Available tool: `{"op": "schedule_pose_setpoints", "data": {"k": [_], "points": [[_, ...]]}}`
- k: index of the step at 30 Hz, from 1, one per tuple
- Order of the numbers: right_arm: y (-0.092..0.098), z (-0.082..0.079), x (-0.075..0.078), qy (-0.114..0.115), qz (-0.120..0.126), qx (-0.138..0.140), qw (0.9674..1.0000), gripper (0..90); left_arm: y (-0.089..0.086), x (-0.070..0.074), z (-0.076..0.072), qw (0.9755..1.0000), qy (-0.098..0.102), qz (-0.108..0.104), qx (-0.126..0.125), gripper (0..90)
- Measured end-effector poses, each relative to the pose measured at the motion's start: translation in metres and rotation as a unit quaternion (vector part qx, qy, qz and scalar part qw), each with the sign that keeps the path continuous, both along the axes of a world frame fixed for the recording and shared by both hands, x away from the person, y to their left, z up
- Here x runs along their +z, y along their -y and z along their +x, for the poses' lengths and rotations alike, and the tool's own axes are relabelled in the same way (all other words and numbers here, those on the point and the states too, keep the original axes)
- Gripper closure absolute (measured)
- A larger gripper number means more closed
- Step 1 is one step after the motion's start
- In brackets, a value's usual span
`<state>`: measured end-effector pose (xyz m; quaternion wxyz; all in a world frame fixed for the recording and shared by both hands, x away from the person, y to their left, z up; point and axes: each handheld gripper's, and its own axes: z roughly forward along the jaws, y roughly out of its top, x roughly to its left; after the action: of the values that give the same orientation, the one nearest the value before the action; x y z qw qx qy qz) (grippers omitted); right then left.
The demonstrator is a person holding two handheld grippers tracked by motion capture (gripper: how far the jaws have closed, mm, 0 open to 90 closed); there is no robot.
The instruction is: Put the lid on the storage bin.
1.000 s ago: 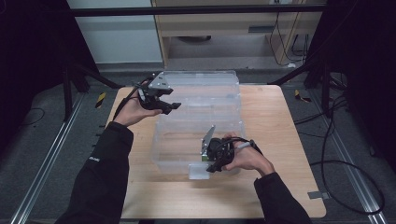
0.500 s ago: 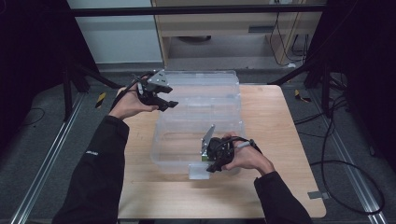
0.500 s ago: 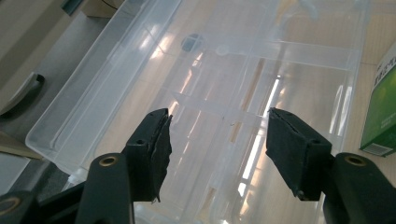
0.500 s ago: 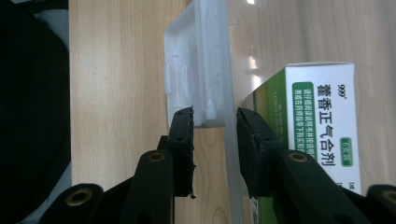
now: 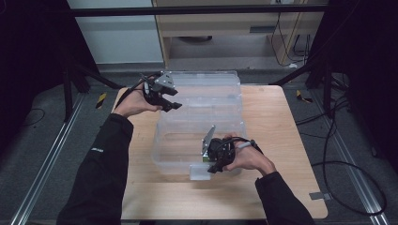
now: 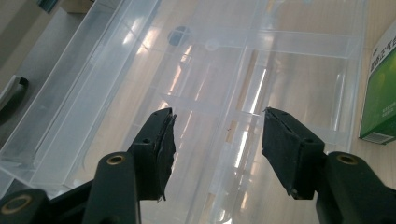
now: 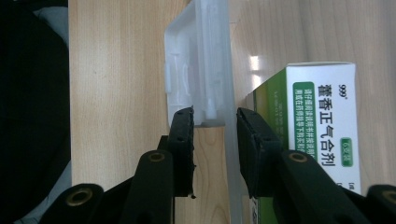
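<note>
On the wooden desk (image 5: 286, 140) a clear plastic storage box (image 5: 187, 150) is seen, with its transparent lid (image 5: 211, 91) lying directly behind it, touching or overlapping the box's far edge. At the near rim of the box, the right hand-held gripper (image 5: 212, 164) is held by the person's right hand (image 5: 248, 158); in the right gripper view its jaws are set astride the box's front wall and white latch tab (image 7: 196, 74), one jaw outside and one inside, close to the plastic. Whether the pads actually press on the wall cannot be told from the pictures. Inside the box, just behind that wall and beside the inner jaw, a green and white carton (image 7: 322, 126) printed with Chinese characters is observed; the same carton (image 6: 380, 93) is seen at the right edge of the left gripper view. Over the far left corner of the box, where the lid begins, the left hand-held gripper (image 5: 171, 98) is held in the air by the left hand (image 5: 133, 101). Its jaws are standing apart and have just been closing somewhat; nothing is between them, and the clear plastic of the box (image 6: 210, 93) is seen below through the gap. Both forearms are clad in dark sleeves (image 5: 101, 164).
</note>
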<state>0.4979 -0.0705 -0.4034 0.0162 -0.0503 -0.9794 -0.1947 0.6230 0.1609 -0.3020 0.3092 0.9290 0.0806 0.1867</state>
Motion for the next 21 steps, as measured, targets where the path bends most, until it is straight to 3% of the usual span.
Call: {"op": "schedule_pose_setpoints", "data": {"k": [9,21], "points": [[0.000,0.000,0.000,-0.001,0.001,0.000,1.0000,68.3,0.007,-0.007,0.004,0.9998,-0.009,0.014,-0.008,50.4],[0.000,0.000,0.000,-0.002,0.002,-0.001,1.0000,68.2,0.014,-0.013,0.007,0.9993,-0.007,0.034,-0.016,67.5]]}}
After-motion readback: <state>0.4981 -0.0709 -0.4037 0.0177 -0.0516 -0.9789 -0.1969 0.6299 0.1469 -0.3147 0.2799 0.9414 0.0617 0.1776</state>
